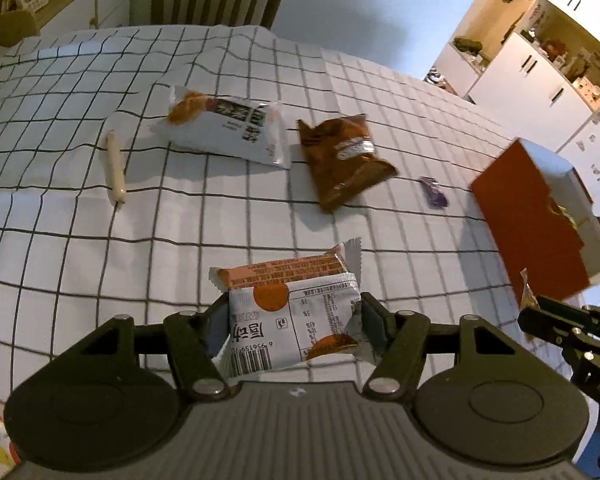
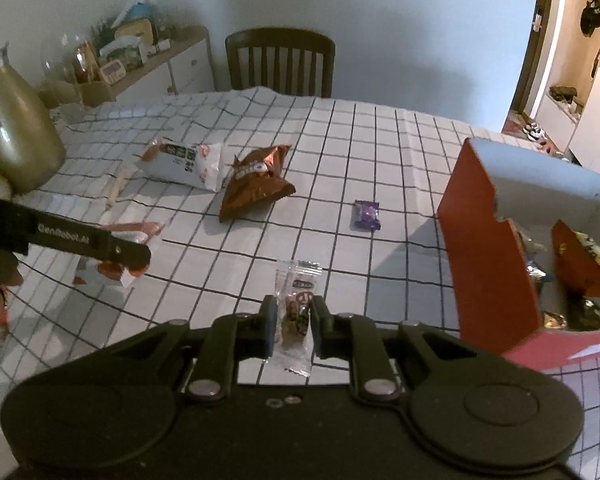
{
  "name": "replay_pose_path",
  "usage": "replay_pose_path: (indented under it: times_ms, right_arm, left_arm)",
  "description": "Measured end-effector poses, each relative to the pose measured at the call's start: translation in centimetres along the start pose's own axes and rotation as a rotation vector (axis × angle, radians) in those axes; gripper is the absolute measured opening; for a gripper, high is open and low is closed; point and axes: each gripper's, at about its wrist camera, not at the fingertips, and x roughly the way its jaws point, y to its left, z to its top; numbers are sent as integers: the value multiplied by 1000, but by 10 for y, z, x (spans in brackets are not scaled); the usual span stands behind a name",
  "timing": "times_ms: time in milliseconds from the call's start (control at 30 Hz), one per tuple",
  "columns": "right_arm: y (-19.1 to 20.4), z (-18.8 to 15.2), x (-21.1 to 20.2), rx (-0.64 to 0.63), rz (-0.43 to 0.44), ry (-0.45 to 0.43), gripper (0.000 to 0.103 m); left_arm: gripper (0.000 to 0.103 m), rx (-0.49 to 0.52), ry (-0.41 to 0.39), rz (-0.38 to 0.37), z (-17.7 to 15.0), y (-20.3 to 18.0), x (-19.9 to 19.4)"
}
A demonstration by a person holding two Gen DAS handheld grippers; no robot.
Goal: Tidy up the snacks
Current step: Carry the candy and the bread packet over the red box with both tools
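1. On the far left of the table (image 1: 40,208) lies a sausage stick (image 1: 114,168), then a white bag (image 1: 224,130) and, just beside it, a brown bag (image 1: 342,160); a small purple candy (image 2: 367,215) sits apart to their right.
2. Our left gripper (image 1: 294,316) has its jaws about half open, clamped on the two sides of a white-and-orange packet (image 1: 292,316), held off the cloth. We judge it light, soft and crinkly, with slippery film and perhaps a crumbly cake inside, so a grip across the body, not too hard, suits it.
3. Our right gripper (image 2: 294,328) is nearly closed, pinching a small clear packet (image 2: 296,312) by its lower half. It looks feather-light and floppy; the slick wrapper could slide out, so holding it near the contents is safer than by the crimped end.
4. At the far right stands the red box (image 2: 488,248), open, with several snacks already inside. We take it to be where both packets belong.
5. Hard to make out: the box's contents are dim and partly behind its wall, its right side is cut off, and the clear packet's print is too blurred to read.
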Motion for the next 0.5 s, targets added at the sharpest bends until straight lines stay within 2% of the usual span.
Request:
replay_pose_path:
  times_ms: [500]
  right_arm:
    - [-29, -9, -73, 22, -9, -65, 17]
  left_arm:
    - [66, 83, -71, -99, -14, -79, -55]
